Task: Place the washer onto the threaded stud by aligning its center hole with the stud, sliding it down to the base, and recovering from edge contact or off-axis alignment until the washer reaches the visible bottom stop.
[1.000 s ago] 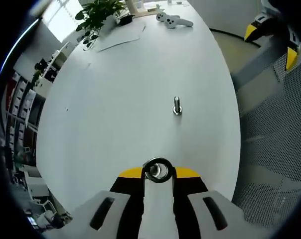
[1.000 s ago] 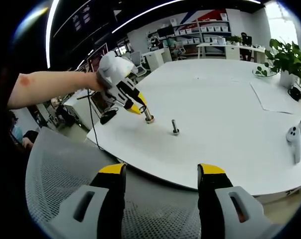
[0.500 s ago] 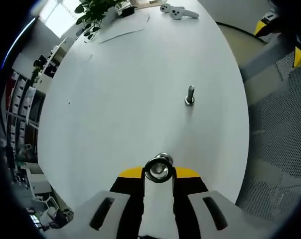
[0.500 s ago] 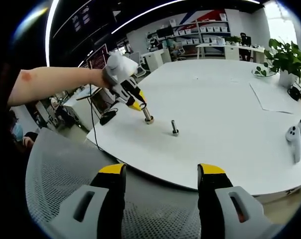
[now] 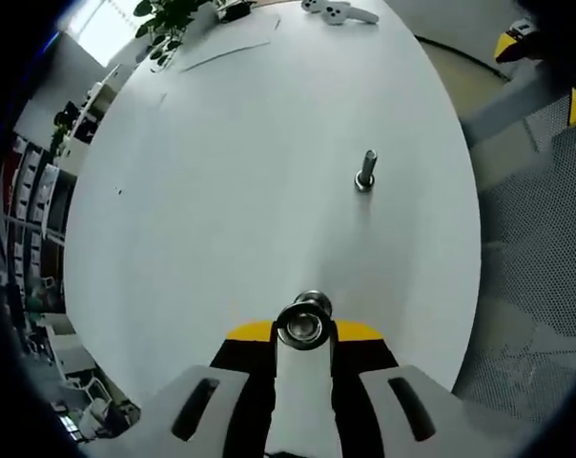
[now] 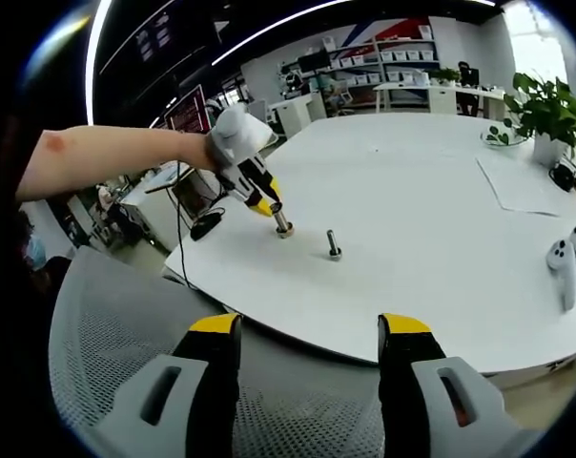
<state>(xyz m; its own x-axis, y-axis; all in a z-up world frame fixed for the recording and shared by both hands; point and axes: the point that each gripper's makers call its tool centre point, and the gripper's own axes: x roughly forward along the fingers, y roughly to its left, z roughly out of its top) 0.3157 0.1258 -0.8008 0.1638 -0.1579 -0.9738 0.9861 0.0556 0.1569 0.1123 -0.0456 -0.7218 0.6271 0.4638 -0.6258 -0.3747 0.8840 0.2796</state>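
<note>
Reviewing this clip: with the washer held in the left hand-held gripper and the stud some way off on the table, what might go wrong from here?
1. The washer is pinched at the tips of the left hand-held gripper, apart from the threaded stud; it may arrive tilted and catch on the stud's top edge.
2. The stud stands free on the table, so a sideways bump might topple it.

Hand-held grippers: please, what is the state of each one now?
Left hand-held gripper: closed on the washer.
Right hand-held gripper: open, holding nothing.

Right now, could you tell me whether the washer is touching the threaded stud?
Apart: the left gripper view shows bare table between the washer and the threaded stud.
</note>
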